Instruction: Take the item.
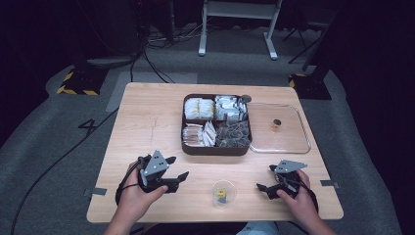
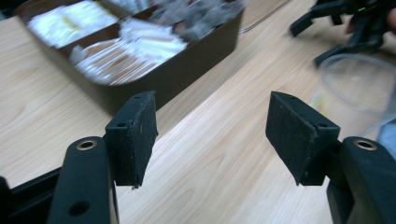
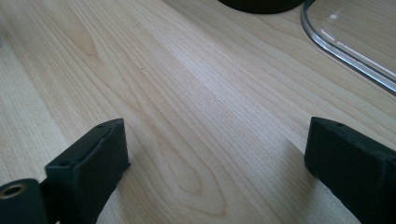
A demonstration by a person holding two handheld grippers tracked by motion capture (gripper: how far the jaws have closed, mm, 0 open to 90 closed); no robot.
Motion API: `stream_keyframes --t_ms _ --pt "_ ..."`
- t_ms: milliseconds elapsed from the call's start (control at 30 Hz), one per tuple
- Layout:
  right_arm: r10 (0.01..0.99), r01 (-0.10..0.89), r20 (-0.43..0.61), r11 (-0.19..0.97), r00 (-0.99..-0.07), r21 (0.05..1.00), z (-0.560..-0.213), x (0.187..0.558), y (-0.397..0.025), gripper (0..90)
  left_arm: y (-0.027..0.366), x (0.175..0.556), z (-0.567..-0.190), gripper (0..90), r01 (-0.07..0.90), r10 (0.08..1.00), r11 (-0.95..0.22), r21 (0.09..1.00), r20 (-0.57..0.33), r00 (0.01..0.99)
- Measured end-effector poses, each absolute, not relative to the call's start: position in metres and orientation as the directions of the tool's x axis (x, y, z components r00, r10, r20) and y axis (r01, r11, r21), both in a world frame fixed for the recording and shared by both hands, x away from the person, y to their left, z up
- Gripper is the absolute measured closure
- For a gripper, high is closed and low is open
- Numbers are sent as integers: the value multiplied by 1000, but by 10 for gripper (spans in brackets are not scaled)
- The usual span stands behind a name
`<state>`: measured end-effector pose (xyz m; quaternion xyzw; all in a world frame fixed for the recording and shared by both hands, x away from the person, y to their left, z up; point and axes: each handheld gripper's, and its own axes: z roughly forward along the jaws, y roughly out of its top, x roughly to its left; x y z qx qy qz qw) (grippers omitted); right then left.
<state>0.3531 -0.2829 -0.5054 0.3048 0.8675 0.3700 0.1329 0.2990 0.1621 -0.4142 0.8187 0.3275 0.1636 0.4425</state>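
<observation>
1. Resting near the table's (image 1: pixel 147 122) front edge — left gripper (image 1: pixel 177 169), jaws spread wide, nothing between them.
2. Small clear cup (image 1: pixel 224 193) (yellow item inside) — between both grippers, untouched.
3. Brown compartment tray (image 1: pixel 215 149) of packets — mid-table, clear lid (image 1: pixel 288 147) just beside.
4. Right gripper (image 1: pixel 265 178) — jaws parted, empty.
</observation>
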Motion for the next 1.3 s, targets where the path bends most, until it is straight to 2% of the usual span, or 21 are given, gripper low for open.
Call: stream_keyframes --t_ms 300,400,667,933,1133,1200,1300 --pt "613 422 -11 557 -790 715 -506 353 -280 24 190 309 -430 318 467 763 -395 791 -1 646" --pt "613 422 -11 558 -790 715 -506 353 -280 24 203 316 -441 318 518 794 -373 770 -25 608" --pt "611 421 -11 558 -791 715 -506 353 -280 24 221 324 -454 296 576 818 -371 729 -37 574" --pt "612 422 -9 556 -791 716 -506 352 -280 24 242 333 -479 245 653 834 -427 626 -7 552" --pt "612 422 -9 556 -791 716 -506 352 -280 24 250 336 -492 223 678 843 -418 604 -20 538" --pt "612 422 -9 556 -791 716 -506 352 -280 24 254 339 -497 166 665 848 -404 628 -16 530" --pt "613 423 -9 556 -790 716 -506 352 -280 24 256 341 -498 148 661 847 -404 632 -15 532"
